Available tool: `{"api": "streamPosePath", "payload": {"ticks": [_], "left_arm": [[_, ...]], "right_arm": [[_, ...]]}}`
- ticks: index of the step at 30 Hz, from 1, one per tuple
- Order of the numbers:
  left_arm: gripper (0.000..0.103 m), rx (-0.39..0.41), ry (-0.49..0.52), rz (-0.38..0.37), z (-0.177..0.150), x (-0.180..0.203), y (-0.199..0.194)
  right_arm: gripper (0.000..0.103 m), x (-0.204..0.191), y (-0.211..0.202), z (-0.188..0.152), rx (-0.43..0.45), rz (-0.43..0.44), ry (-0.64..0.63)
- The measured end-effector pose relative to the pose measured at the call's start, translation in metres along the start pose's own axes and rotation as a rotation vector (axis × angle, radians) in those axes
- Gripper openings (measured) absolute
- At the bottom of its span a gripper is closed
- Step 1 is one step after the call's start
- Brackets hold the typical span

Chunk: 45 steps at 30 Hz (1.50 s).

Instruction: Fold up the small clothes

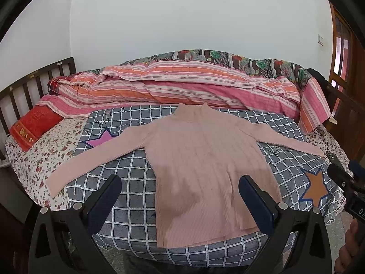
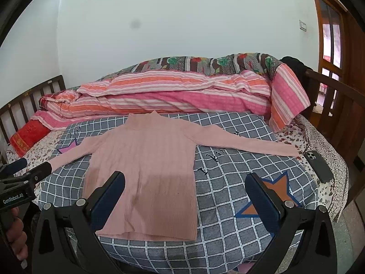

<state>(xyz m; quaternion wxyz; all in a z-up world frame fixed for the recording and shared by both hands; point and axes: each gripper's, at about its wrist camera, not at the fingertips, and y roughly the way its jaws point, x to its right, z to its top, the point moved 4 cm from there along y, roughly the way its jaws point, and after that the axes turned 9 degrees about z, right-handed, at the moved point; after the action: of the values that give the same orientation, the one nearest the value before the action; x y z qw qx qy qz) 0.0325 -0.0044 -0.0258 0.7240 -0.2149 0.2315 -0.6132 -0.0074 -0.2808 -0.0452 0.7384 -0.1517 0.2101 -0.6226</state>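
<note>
A pink ribbed sweater (image 1: 205,166) with a high collar is laid flat, front up and unfolded, on the grey checked cover (image 1: 136,194) of the bed. The collar is turned toward the far edge of that cover and the hem toward its near edge. Both long sleeves are spread outward and slanted toward the near side; one cuff is carried past the cover's left edge, the other is brought to its right edge. Vertical ribs are seen along the body.
</note>
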Motion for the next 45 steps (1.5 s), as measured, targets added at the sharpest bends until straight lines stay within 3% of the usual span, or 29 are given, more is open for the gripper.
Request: {"api": "streamPosePath", "payload": {"ticks": [16,24,32,37,45], "left_arm": [[0.103,-0.001,-0.021,-0.008,-0.005,-0.008,0.012],[0.103,-0.065,-0.05,-0.035,-0.023,-0.016,0.048],[0.102,-0.168,-0.089,-0.075,-0.054,-0.035,0.109],[0.102,-0.173,-0.177,-0.072,-0.071,-0.069,0.145],[0.097,-0.166,-0.381,-0.12,-0.076,-0.133,0.186]], "right_arm": [[0.103,0.0,0.006,0.0,0.001,-0.011,-0.008],[0.103,0.004,0.035,-0.016,-0.055,-0.009,-0.003],[0.103,0.009,0.086,-0.043,-0.143,-0.024,0.004],[0.103,0.01,0.117,-0.059,-0.171,-0.01,0.007],[0.103,0.0,0.14,-0.061,-0.101,0.053,-0.005]]}}
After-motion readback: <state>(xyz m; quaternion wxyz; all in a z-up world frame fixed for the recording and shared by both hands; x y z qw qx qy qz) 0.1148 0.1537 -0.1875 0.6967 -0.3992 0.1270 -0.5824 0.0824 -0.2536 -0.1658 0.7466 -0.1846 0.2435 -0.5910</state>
